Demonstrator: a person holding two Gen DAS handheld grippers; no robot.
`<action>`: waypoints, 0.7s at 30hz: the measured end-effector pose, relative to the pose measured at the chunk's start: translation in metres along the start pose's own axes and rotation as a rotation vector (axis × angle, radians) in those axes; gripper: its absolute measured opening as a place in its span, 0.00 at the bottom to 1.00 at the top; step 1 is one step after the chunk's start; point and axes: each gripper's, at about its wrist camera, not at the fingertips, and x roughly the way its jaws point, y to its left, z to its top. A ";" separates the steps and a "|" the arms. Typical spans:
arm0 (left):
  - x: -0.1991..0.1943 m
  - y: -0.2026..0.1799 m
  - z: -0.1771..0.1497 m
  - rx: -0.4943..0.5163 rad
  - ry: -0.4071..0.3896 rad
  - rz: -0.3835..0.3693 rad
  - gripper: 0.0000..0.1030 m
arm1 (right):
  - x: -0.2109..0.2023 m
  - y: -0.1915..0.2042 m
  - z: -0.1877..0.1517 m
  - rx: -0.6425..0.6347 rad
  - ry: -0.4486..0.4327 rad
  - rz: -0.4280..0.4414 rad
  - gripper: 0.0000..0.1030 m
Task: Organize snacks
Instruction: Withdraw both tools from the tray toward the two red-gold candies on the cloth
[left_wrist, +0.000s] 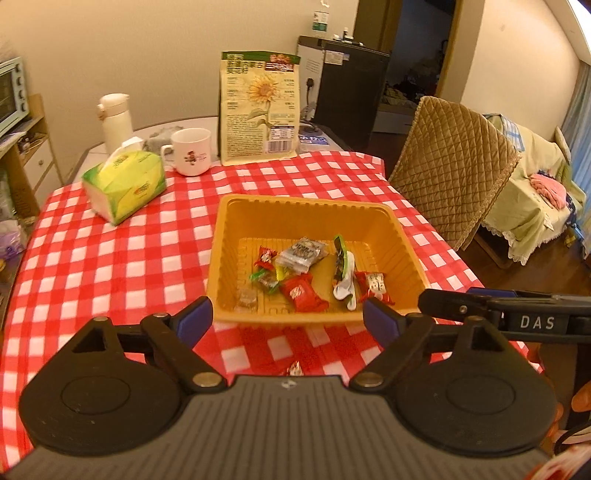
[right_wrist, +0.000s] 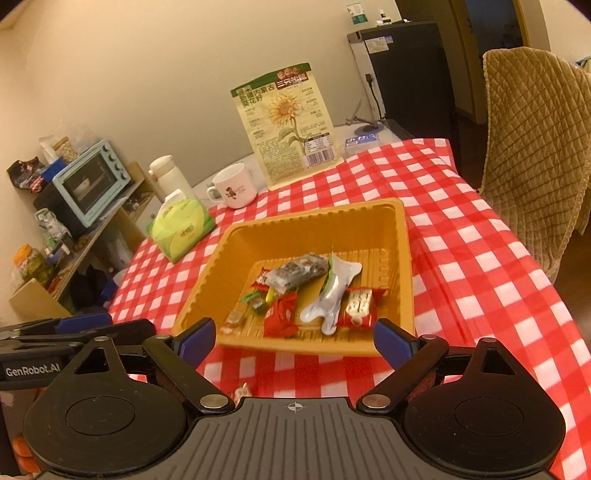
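One candy (left_wrist: 294, 368) lies loose on the cloth (left_wrist: 110, 266), short of the tray (left_wrist: 221, 258) that holds the rest. Both grippers, left (left_wrist: 288, 319) and right (right_wrist: 294, 339), hang empty and spread, side by side. It sits just below and between them, slightly nearer the left; its long axis is unclear.

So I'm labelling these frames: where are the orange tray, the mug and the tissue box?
orange tray (left_wrist: 408, 240): left wrist view, bare right inner wall.
mug (left_wrist: 192, 153): left wrist view, front of its body.
tissue box (right_wrist: 183, 230): right wrist view, its green front face.
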 end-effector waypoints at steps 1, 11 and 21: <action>-0.006 0.000 -0.004 -0.009 -0.002 0.002 0.85 | -0.004 0.001 -0.003 -0.006 0.004 0.006 0.90; -0.060 -0.007 -0.049 -0.050 -0.006 0.048 0.85 | -0.037 0.013 -0.041 -0.116 0.082 0.070 0.90; -0.093 -0.018 -0.102 -0.098 0.030 0.126 0.85 | -0.055 0.019 -0.080 -0.216 0.168 0.119 0.90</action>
